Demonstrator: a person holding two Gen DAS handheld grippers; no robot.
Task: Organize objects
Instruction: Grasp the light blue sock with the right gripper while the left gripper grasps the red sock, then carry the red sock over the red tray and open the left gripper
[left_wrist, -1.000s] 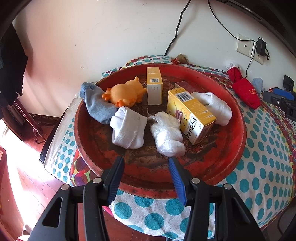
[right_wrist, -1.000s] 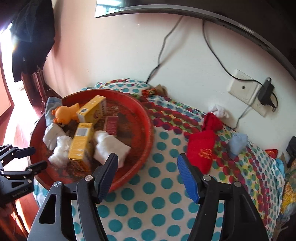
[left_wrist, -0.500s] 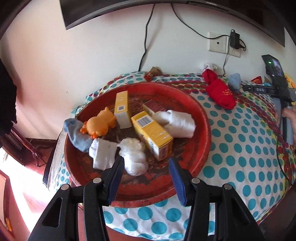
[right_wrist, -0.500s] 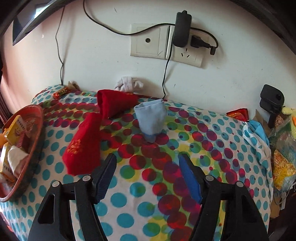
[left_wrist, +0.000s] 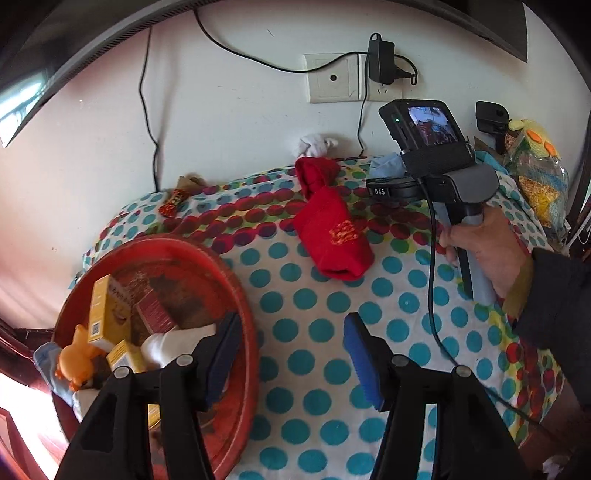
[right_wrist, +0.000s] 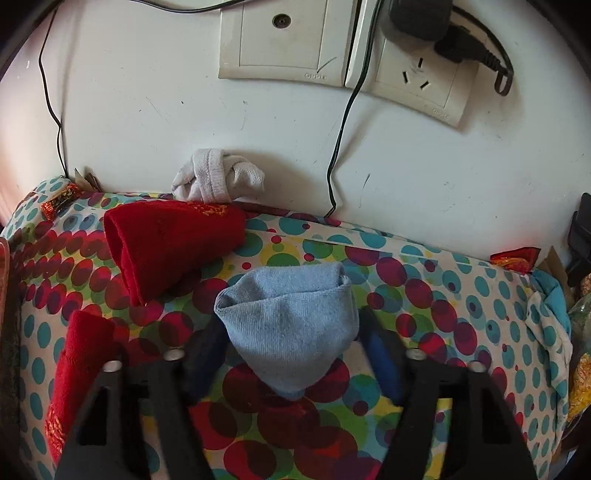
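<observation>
A light blue sock (right_wrist: 291, 321) lies on the dotted cloth (right_wrist: 443, 314) near the wall. My right gripper (right_wrist: 291, 332) has its jaws closing on it, and both pads touch the sock's sides. A red sock (right_wrist: 166, 243) lies just left of it, seen in the left wrist view as the red sock (left_wrist: 332, 236). My left gripper (left_wrist: 291, 325) hovers over the cloth between the red tray (left_wrist: 243, 295) and the red sock, jaws opening with nothing between them. The tray holds yellow boxes (left_wrist: 107, 314), an orange toy (left_wrist: 74, 365) and a white sock (left_wrist: 173, 343).
A knotted white sock (right_wrist: 218, 177) rests against the wall behind the red sock. Wall sockets (right_wrist: 280, 40) with a charger and hanging cable (right_wrist: 340, 140) sit above. A hand (left_wrist: 480, 240) holds the right gripper's handle. Bags and clutter (left_wrist: 535, 177) crowd the right edge.
My right gripper moved in over the blue sock and its jaws closed onto it. The left gripper swung right, away from the tray toward the red sock, and its jaws widened.
</observation>
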